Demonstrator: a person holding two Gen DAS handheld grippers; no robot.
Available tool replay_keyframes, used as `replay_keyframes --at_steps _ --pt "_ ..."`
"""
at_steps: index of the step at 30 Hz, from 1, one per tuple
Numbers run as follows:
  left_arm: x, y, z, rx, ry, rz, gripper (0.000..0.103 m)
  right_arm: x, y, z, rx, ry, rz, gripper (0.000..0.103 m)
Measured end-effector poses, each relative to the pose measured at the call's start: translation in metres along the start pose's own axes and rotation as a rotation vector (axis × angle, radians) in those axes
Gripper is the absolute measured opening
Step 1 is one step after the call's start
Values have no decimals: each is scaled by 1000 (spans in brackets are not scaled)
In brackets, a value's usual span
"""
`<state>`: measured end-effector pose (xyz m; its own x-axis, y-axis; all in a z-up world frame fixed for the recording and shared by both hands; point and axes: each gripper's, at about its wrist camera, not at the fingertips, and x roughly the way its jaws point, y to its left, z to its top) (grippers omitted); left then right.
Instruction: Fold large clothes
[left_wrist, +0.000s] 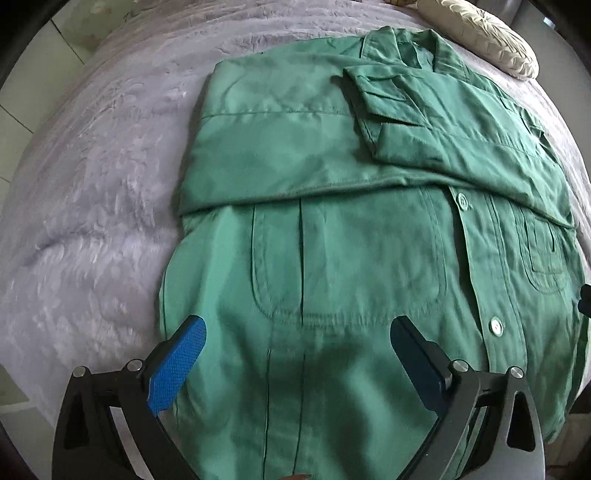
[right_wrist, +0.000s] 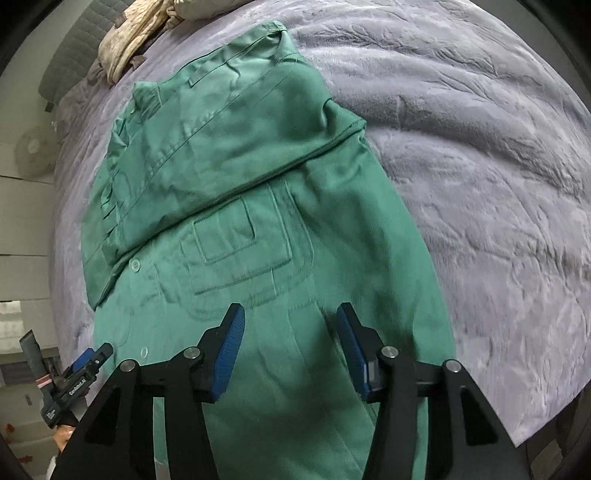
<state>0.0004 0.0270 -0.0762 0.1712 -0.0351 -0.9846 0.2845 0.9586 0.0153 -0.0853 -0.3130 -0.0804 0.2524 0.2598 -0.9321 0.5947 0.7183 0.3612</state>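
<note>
A green button-up jacket (left_wrist: 351, 240) lies flat on a bed, collar at the far end, both sleeves folded across its chest. It also shows in the right wrist view (right_wrist: 258, 229). My left gripper (left_wrist: 299, 332) is open and empty, hovering over the jacket's near hem on its left half, below a patch pocket (left_wrist: 347, 258). My right gripper (right_wrist: 290, 325) is open and empty over the near hem on the right half, below the other pocket (right_wrist: 243, 254). The left gripper (right_wrist: 88, 360) also shows at the left edge of the right wrist view.
A fuzzy lavender blanket (left_wrist: 92, 184) covers the bed (right_wrist: 480, 166). A cream pillow (left_wrist: 491, 40) lies beyond the collar, also seen in the right wrist view (right_wrist: 129, 40). The floor and a fan (right_wrist: 33, 151) lie beyond the bed's left side.
</note>
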Motion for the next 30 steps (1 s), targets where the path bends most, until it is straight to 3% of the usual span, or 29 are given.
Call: replay_keyframes --at_steps 1,3,7,23,30 --pt "-3 -7 2 2 4 0 100 -2 0 -3 -3 -1 3 63" --pt "-7 -6 -4 9 9 5 100 -7 1 -9 -8 -6 18 80" --pt "-18 -10 -26 28 22 26 100 -13 1 -20 -6 -3 43 86" --pt "-45 -1 -85 27 64 31 100 -8 6 -59 17 22 108 88" --pt "-46 16 -79 5 78 20 100 -15 20 -59 -34 -5 109 88"
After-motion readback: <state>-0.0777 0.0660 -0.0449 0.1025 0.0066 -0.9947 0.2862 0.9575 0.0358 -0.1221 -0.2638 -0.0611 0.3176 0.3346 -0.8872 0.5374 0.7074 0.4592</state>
